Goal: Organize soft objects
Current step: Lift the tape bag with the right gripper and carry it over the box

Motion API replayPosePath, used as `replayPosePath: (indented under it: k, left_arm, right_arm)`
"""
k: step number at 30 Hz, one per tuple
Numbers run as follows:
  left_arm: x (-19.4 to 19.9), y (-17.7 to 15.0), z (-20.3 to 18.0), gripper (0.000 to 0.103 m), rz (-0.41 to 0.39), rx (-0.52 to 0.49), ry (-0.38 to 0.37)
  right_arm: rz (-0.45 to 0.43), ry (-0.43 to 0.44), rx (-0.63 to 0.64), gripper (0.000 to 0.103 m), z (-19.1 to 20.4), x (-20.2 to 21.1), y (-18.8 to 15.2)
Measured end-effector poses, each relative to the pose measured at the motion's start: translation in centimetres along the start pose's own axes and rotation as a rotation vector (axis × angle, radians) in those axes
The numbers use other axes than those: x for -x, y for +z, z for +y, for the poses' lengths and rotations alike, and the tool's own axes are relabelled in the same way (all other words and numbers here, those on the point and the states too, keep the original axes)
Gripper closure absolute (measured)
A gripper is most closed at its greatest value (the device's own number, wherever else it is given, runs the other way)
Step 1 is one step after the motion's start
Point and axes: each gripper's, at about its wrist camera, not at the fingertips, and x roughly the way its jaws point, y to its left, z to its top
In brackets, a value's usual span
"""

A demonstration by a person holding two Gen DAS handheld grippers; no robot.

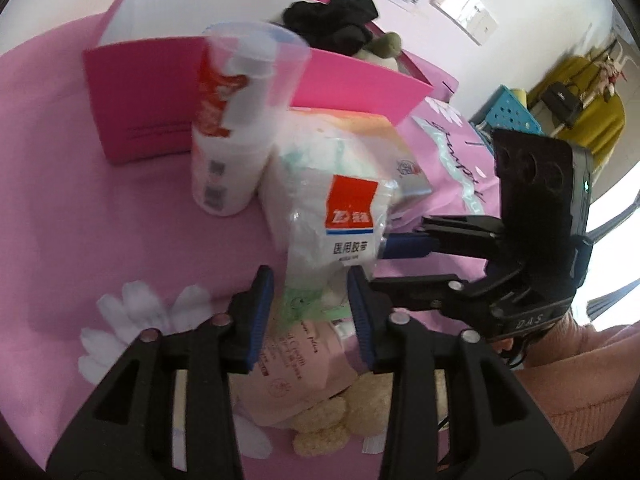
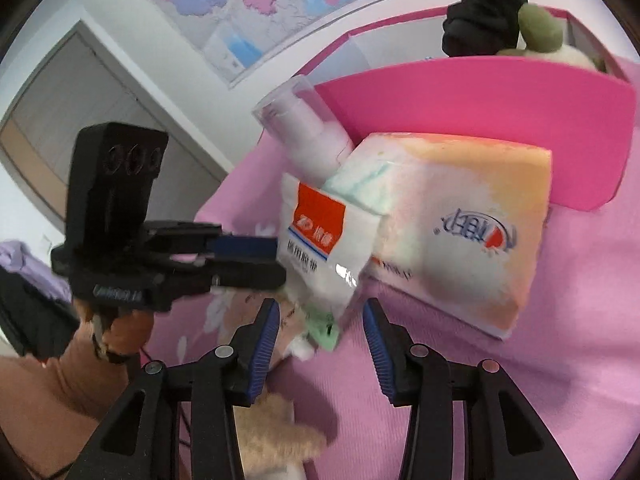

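Note:
A clear plastic bag with a red label (image 1: 340, 224) stands among soft items on the pink cloth, in front of a tissue pack (image 1: 352, 148) and a pink box (image 1: 256, 80). The box holds black fabric (image 1: 340, 16) and a plush toy (image 1: 384, 46). My left gripper (image 1: 310, 316) is open, its pads either side of the bag's lower end. My right gripper (image 2: 320, 340) is open, just below the same bag (image 2: 320, 232). The right gripper's fingers (image 1: 404, 244) reach the bag's right side in the left wrist view. A beige plush (image 1: 340, 416) lies under my left gripper.
A clear cup with a white bottle (image 1: 236, 128) stands left of the tissue pack (image 2: 452, 232). A pink packet (image 1: 296, 364) lies by the beige plush. A pink printed bag (image 1: 452, 160) lies to the right. A blue crate (image 1: 508, 112) and a yellow chair (image 1: 592, 108) stand beyond.

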Motion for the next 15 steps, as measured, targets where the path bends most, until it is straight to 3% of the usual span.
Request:
replayPosePath:
  k: [1,3,8,15]
  left_arm:
    - [0.0,0.0,-0.3,0.068,0.001,-0.01,0.014]
    - [0.3,-0.2,-0.6,0.068,-0.004,-0.016,0.009]
    - [3.1,0.2,-1.8,0.068,-0.068,-0.031,-0.018]
    - [8.8,4.1,-3.6,0.066,-0.24,-0.086,0.059]
  right_arm:
    - [-0.007,0.005,-0.004,0.061,-0.1,-0.1,0.1]
    - [-0.019,0.013,-0.01,0.08,-0.2,-0.1,0.3]
    - [-0.049,0.007,0.031,0.084,0.8,1.8,1.1]
    - [-0.155,0.023,0.135,0.084,3.3,6.0,5.4]
